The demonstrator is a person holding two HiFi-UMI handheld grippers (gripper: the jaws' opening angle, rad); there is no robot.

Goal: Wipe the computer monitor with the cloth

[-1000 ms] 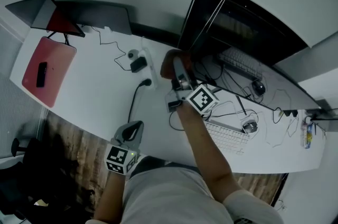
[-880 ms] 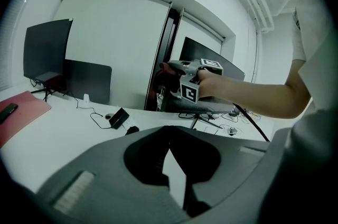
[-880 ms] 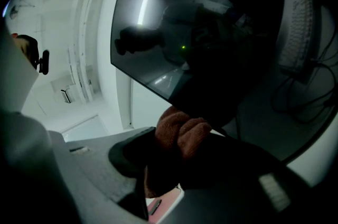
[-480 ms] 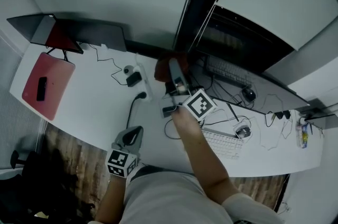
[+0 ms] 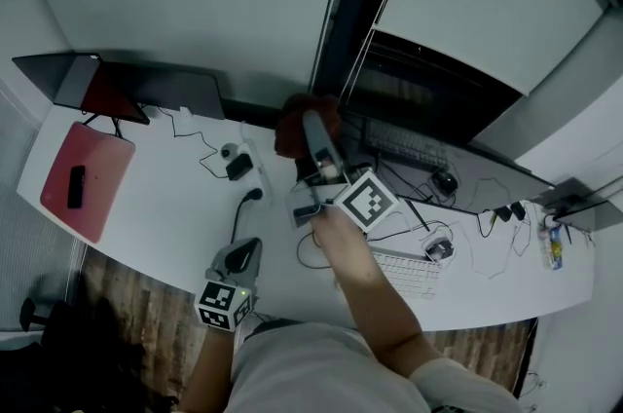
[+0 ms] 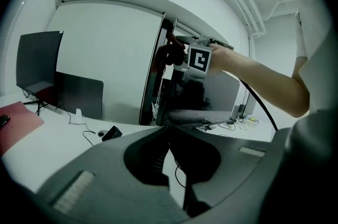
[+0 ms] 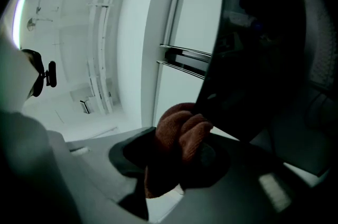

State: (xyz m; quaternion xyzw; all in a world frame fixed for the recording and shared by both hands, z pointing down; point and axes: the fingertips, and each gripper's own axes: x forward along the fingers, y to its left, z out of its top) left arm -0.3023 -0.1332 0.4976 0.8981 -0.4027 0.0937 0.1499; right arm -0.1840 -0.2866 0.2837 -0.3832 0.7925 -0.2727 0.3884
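The dark computer monitor [image 5: 428, 85] stands at the back of the white desk [image 5: 165, 206]. My right gripper [image 5: 311, 131] is raised at the screen's left edge and is shut on a rust-red cloth [image 5: 295, 121]. In the right gripper view the bunched cloth [image 7: 182, 136] sits between the jaws, against the monitor's [image 7: 259, 48] lower left edge. My left gripper [image 5: 249, 251] rests low near the desk's front edge, jaws together and empty. From the left gripper view I see the monitor [image 6: 211, 96], the cloth [image 6: 165, 55] and the right gripper's marker cube [image 6: 199, 59].
A second dark screen [image 5: 146, 85] stands at the far left, above a pink pad [image 5: 92, 163] with a phone [image 5: 75, 186] on it. A power strip with plugs and cables [image 5: 255, 169] lies mid-desk. A white keyboard [image 5: 409, 272] and mouse [image 5: 438, 248] lie right of my right arm.
My right gripper has carried the cloth up and away from the desk, along the monitor's left edge. The left gripper has stayed by the desk's front edge.
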